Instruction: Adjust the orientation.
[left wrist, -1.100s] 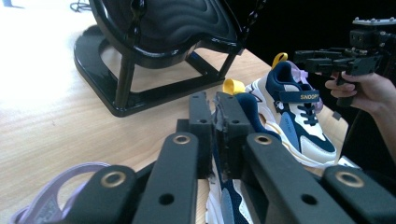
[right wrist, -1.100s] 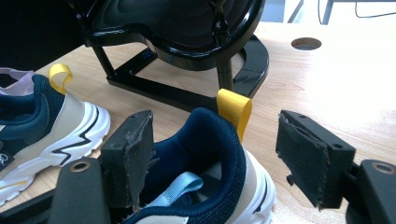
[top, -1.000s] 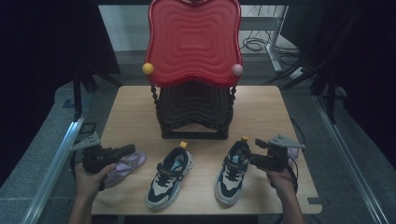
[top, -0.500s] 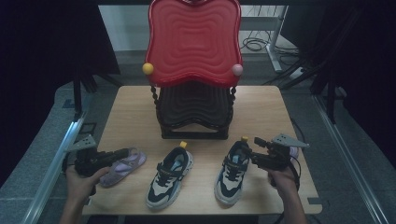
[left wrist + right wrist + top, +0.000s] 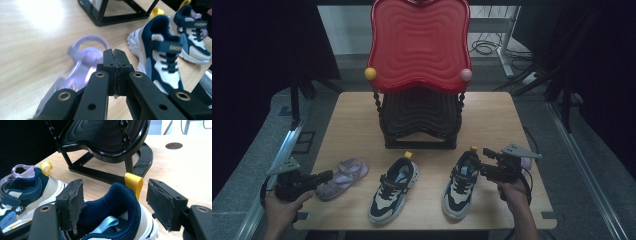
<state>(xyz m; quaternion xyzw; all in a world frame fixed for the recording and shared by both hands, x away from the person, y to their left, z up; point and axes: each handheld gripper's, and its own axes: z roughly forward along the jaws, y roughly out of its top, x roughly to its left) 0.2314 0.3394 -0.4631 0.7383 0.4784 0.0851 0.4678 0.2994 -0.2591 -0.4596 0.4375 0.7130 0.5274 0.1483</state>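
High view: wooden table point(image 5: 362, 112) bearing a red-backed black chair-shaped rack point(image 5: 419, 75) at its far middle, with three shoes in a row nearer the person. Left gripper point(image 5: 326, 175) at the table's left edge, jaws pressed together on nothing, tips just beside the lilac sandal point(image 5: 343, 177); in the left gripper view the sandal point(image 5: 77, 72) lies blurred just past and below the shut fingers point(image 5: 110, 62). Left navy-and-white sneaker point(image 5: 393, 190) to the right of those tips. Right gripper point(image 5: 484, 160) with jaws spread wide, astride the heel of the right navy-and-white sneaker point(image 5: 460, 185); in the right gripper view, heel collar and yellow pull tab point(image 5: 133, 183) between the padded fingers point(image 5: 71, 203), apparently untouched by either.
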